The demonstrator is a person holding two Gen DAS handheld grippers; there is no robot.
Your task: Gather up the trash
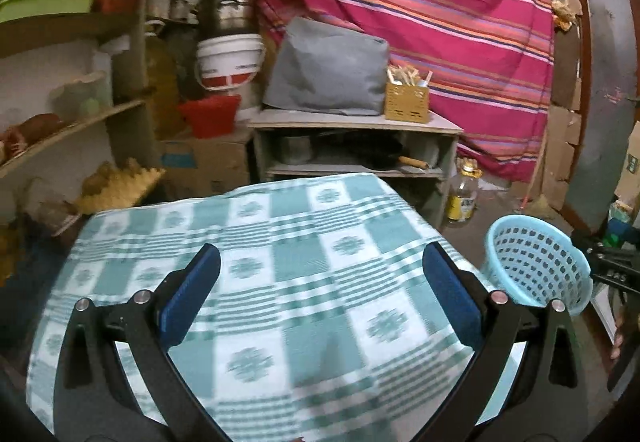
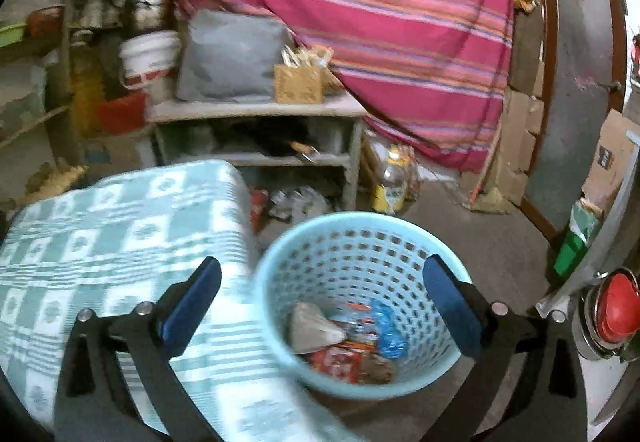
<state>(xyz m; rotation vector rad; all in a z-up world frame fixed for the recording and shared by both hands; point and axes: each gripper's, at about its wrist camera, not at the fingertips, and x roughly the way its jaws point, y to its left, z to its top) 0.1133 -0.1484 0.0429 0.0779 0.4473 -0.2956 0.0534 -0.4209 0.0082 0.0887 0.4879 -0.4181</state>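
Note:
A light blue perforated basket [image 2: 360,242] stands on the floor beside the table; inside it lie a grey crumpled piece [image 2: 314,328], red wrappers [image 2: 340,360] and a blue wrapper [image 2: 388,334]. My right gripper [image 2: 320,306] hangs above the basket's near rim, open, with nothing between its blue pads. In the left wrist view the same basket [image 1: 536,262] sits at the right, past the table corner. My left gripper [image 1: 320,294] is open over the green-and-white checked tablecloth [image 1: 260,242], holding nothing. No loose trash shows on the cloth.
A low grey shelf unit [image 1: 352,146] with a grey cushion [image 1: 328,70] and a yellow box [image 1: 406,102] stands behind the table. An oil bottle [image 1: 464,194] sits on the floor. Wooden shelves [image 1: 72,130] fill the left, a striped pink curtain [image 1: 440,22] the back.

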